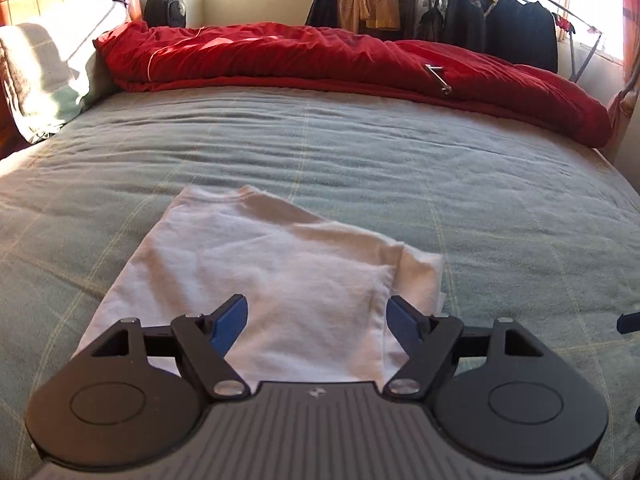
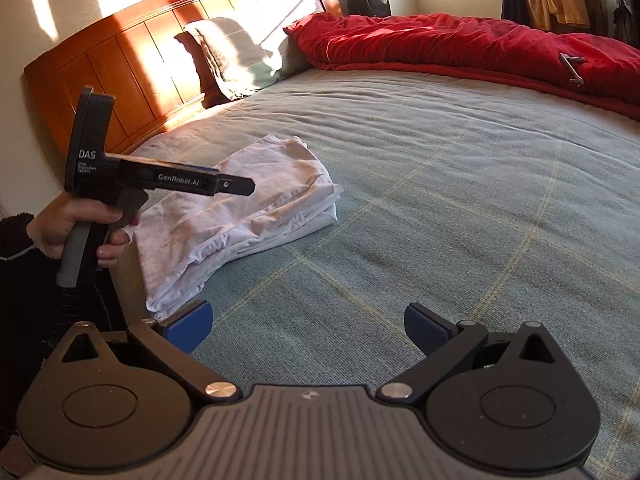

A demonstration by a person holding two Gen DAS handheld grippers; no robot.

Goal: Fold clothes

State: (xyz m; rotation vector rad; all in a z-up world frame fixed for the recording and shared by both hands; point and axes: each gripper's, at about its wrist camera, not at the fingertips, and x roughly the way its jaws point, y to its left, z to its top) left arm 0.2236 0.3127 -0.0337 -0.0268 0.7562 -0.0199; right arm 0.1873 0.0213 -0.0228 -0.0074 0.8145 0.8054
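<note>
The white garment is lying folded into a neat stack on the green bedspread, apparently finished, while the left gripper and right gripper are hovering with jaws apart, gripping nothing.

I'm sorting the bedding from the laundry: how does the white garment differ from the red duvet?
The white garment is folded into a flat, layered rectangle; the red duvet lies bunched and rumpled. The garment sits near the bed's close edge, under the open left gripper; the duvet stretches along the far side. The garment looks much smaller. Both rest on the green bedspread, and neither gripper holds either.
</note>
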